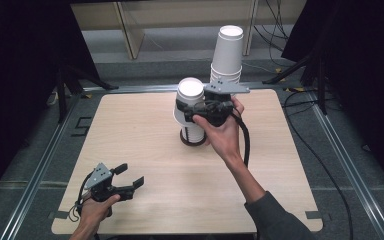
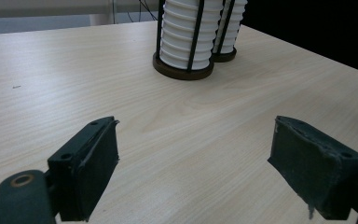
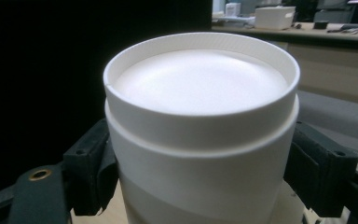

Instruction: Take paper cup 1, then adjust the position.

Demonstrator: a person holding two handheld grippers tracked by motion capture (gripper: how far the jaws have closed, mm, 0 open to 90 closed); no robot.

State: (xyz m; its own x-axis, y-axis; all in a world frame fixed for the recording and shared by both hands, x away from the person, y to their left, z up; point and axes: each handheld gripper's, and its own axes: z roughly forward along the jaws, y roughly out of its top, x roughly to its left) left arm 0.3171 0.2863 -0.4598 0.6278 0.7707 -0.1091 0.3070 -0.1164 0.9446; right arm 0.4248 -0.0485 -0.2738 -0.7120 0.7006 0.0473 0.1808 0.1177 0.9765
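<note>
An upside-down white paper cup (image 1: pixel 190 92) (image 3: pixel 200 88) sits between the jaws of my right gripper (image 1: pixel 189 113) (image 3: pixel 205 161), which is shut on its sides. The cup is at the top of the near stack of white cups (image 1: pixel 192 131) (image 2: pixel 185 37), which stands in a dark wire holder at the table's middle. A taller stack of cups (image 1: pixel 227 52) (image 2: pixel 229 28) stands just behind it. My left gripper (image 1: pixel 129 179) (image 2: pixel 193 163) rests low near the table's front left corner, open, with bare wood between its pads.
The wooden tabletop (image 1: pixel 140 135) is bordered by metal rails. Dark tripod legs (image 1: pixel 62 90) stand off the back left corner and cables (image 1: pixel 330 165) lie along the right side. A black cable trails from the right gripper down past the forearm.
</note>
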